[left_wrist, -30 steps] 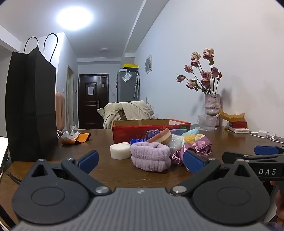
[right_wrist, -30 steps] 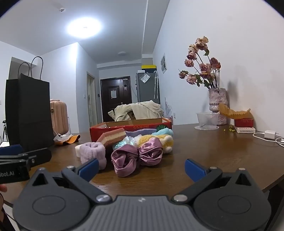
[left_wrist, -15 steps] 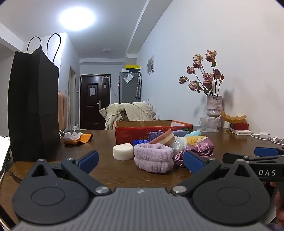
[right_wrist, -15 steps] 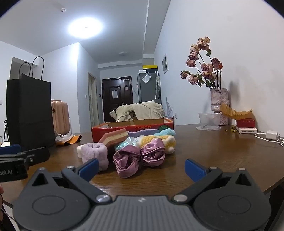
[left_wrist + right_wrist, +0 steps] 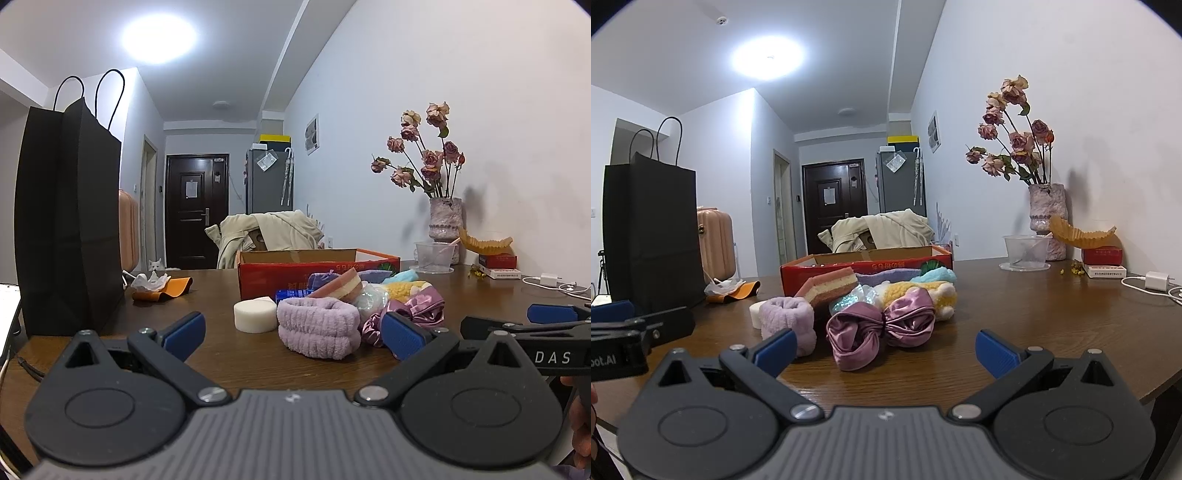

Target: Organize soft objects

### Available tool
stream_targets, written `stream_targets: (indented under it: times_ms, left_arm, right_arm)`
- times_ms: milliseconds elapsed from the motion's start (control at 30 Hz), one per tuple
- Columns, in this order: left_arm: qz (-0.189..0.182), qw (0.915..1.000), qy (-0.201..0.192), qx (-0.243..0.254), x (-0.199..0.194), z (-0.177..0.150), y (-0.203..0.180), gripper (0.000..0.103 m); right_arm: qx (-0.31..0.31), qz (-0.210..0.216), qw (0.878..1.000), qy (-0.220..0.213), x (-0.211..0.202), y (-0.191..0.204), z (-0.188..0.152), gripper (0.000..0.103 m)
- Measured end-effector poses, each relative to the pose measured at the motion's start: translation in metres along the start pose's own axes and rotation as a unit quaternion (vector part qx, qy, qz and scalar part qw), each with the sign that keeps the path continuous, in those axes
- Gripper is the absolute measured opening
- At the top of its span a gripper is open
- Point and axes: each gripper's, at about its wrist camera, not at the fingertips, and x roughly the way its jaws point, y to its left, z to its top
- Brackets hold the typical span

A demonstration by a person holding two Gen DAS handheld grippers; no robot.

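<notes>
Both tools, the left tool [image 5: 291,330] and the right tool [image 5: 884,349], are wide and empty. Just ahead, the fluffy lilac towelling headband [image 5: 318,326] touches the shiny mauve satin scrunchie [image 5: 879,326], so a grasp may drag both.

grippers: two, left gripper [image 5: 291,332] and right gripper [image 5: 884,349]
lilac headband [image 5: 317,326]: one
white sponge [image 5: 255,314]: one
satin scrunchies [image 5: 879,326]: looking like two
red box [image 5: 295,267]: one
black bag [image 5: 70,221]: one

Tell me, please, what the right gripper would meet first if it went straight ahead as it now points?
Most likely the purple satin scrunchie, lying between the open right gripper fingers' line; depth is hard to judge.
</notes>
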Motion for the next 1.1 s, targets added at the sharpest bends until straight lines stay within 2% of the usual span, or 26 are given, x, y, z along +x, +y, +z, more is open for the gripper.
stream_targets:
  times_ms: [1100]
  left_arm:
    - [0.001,1.0,-0.005,-0.004,0.002,0.0019,0.0027,0.103]
  right_arm:
    - [-0.009,0.002,1.0,-0.018,-0.001,0.0019,0.0058,0.103]
